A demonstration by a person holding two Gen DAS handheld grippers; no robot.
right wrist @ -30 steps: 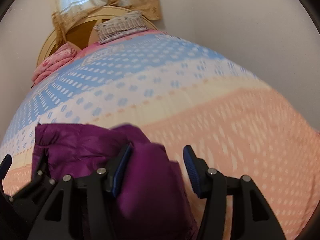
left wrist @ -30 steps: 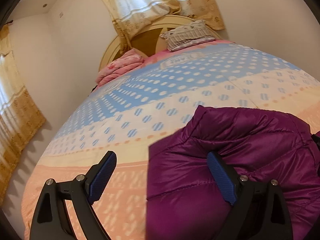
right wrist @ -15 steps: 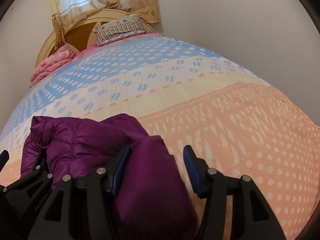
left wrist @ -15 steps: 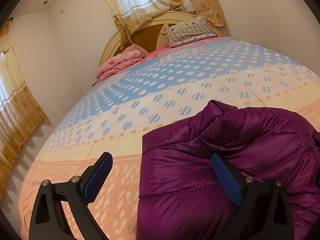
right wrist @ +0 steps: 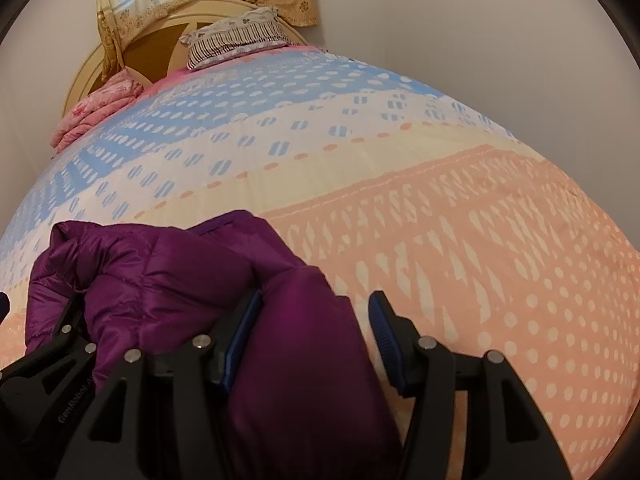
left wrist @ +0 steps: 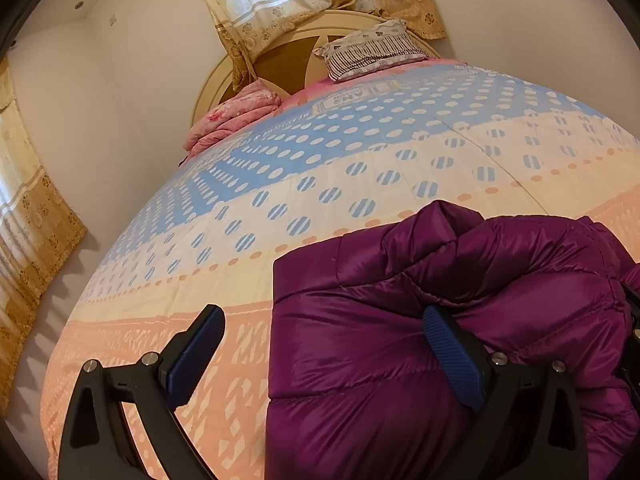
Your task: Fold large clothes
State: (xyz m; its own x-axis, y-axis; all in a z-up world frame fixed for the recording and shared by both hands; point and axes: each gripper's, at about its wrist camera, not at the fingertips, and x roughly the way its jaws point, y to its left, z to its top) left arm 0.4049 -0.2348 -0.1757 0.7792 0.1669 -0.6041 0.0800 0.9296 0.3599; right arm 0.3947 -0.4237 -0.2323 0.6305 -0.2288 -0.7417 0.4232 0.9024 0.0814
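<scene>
- My left gripper [left wrist: 324, 354] has its jaws spread wide. The 3 o'clock finger lies against the purple puffer jacket [left wrist: 460, 312]; the 9 o'clock finger [left wrist: 196, 354] hangs over bare quilt, touching nothing I can see.
- My right gripper [right wrist: 316, 344] is also spread. A rolled fold of the jacket [right wrist: 168, 280] bulges up between its fingers. The 9 o'clock pad is half buried in the fabric; the 3 o'clock pad [right wrist: 386, 338] stands just clear of it.
- Neither pair is pinched onto the cloth.
- The jacket lies bunched on the bed's quilt [left wrist: 360, 168], at the near end, on the peach and cream bands. In the left view it fills the 3 to 6 o'clock sector; in the right view, 7 to 9 o'clock.
- Cut off: the jacket's lower edge runs out of both views. I cannot identify sleeves, hood or zip in the crumpled mass.
- In the right view at 8 o'clock, the left gripper's black frame presses against the jacket and hides part of it.
- Far end, 12 o'clock: striped pillow [left wrist: 372, 50], folded pink blanket [left wrist: 232, 120], rounded headboard [left wrist: 288, 60] partly behind a curtain [left wrist: 276, 0].
</scene>
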